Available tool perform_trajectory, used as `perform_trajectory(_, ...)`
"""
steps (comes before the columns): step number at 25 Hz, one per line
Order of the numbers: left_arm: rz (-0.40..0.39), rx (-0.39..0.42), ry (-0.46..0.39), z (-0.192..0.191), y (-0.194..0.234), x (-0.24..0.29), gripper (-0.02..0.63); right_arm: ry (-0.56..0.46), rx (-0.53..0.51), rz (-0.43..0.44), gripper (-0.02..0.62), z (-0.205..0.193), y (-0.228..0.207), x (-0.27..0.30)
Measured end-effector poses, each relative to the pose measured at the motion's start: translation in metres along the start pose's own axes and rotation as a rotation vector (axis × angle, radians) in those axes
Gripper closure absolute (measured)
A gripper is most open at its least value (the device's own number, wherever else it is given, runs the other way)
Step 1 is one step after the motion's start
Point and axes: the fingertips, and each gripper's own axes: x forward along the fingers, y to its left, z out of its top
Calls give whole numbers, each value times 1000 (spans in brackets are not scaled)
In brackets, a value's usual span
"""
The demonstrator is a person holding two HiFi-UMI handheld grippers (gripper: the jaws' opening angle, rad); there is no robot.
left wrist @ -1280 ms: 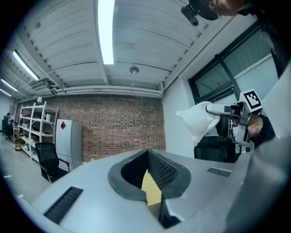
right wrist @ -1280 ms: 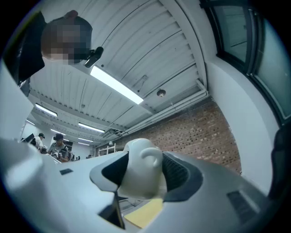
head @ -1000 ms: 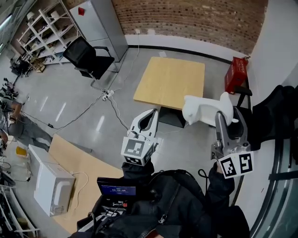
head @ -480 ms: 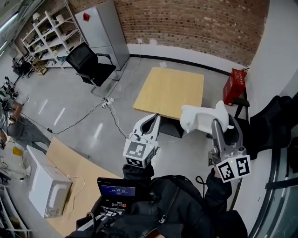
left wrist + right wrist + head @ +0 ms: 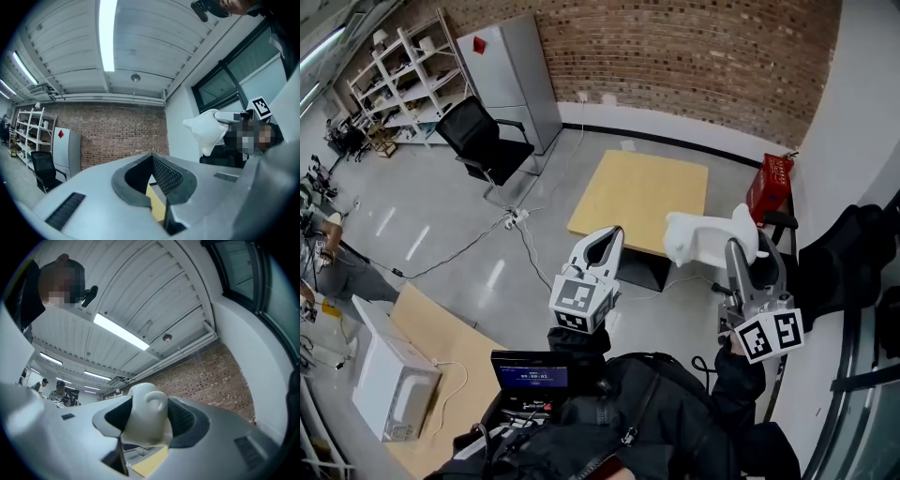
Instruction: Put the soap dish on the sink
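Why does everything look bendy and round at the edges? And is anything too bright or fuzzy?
Head view: the wide lens bows the brick wall. Left gripper view: dark round corners, and the ceiling light glares white. Right gripper view: same curve; the soap dish in the right claw looks slightly soft.

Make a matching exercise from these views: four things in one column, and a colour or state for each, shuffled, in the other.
1. left claw
2. right claw
3. chair
4. crate

A. red
B. holds the soap dish
C. black
D. empty

Pairs: 1-D, 2-B, 3-C, 4-A
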Motion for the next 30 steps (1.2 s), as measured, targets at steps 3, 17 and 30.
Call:
perform_trajectory(3,-5,1,-6,1,-2,3,603,-8,4,6,354,0,0,2)
perform_trajectory(17,-12,5,18,-4,-14,0,603,0,30,16,354,-5,1,-6)
perform_trajectory(30,16,-25,102,-39,-37,-3,603,74,86,24,354,-31,-16,-24)
